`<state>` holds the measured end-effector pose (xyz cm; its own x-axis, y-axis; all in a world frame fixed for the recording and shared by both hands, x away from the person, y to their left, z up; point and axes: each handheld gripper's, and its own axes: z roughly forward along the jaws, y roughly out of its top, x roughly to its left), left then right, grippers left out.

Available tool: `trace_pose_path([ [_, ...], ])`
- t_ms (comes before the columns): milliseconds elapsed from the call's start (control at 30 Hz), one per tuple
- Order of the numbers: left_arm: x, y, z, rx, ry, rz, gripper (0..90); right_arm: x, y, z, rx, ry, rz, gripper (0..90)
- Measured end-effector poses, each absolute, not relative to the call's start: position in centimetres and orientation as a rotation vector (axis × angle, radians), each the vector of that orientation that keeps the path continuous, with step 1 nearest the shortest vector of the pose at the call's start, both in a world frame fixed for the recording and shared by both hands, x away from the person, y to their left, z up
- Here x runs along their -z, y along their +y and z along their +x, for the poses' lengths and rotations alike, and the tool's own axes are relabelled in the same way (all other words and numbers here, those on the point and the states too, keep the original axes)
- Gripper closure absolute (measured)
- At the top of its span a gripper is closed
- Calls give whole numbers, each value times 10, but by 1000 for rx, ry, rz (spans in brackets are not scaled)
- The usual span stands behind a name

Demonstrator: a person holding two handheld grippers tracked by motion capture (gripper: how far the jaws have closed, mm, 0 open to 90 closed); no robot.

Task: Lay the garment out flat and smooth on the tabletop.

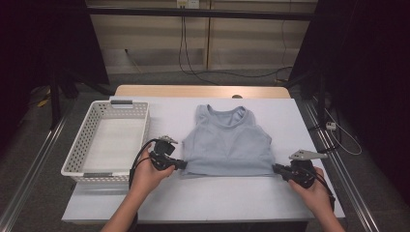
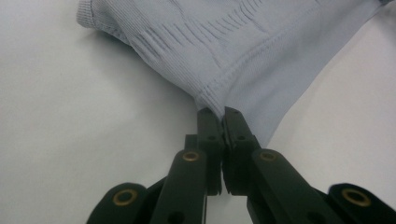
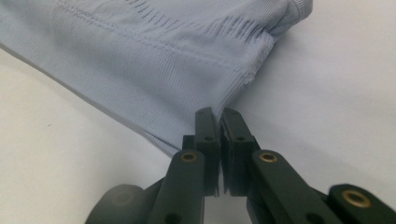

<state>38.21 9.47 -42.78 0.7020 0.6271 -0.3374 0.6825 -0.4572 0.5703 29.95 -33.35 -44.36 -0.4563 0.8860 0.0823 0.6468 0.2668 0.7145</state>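
A pale blue sleeveless top point(image 1: 227, 142) lies flat on the white table point(image 1: 193, 198), neck away from me, hem toward me. My left gripper point(image 1: 182, 165) is shut on the hem's left corner, and in the left gripper view the ribbed fabric point(image 2: 243, 51) bunches into the closed jaws of the left gripper point(image 2: 220, 114). My right gripper point(image 1: 276, 168) is shut on the hem's right corner. In the right gripper view, the cloth point(image 3: 140, 60) pinches between the closed jaws of the right gripper point(image 3: 218, 114).
A white perforated basket point(image 1: 87, 145) stands empty at the table's left side, close to my left hand. Bare table runs along the front edge and to the right of the top. Cables cross the floor beyond the table.
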Motion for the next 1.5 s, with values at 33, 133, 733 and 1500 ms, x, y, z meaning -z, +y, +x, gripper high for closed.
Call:
trace_pose_path([
  [33,427,96,382,105,986,2212,877,444,-333,299,-999,2209,1402,873],
  [133,425,99,379,112,978,2209,877,443,-332,298,-996,2217,1405,873],
  [733,420,115,357,134,946,2230,877,437,-318,271,-1005,2277,1352,873],
  [1500,414,113,369,93,946,2193,508,430,-315,274,-1118,2214,1333,550],
])
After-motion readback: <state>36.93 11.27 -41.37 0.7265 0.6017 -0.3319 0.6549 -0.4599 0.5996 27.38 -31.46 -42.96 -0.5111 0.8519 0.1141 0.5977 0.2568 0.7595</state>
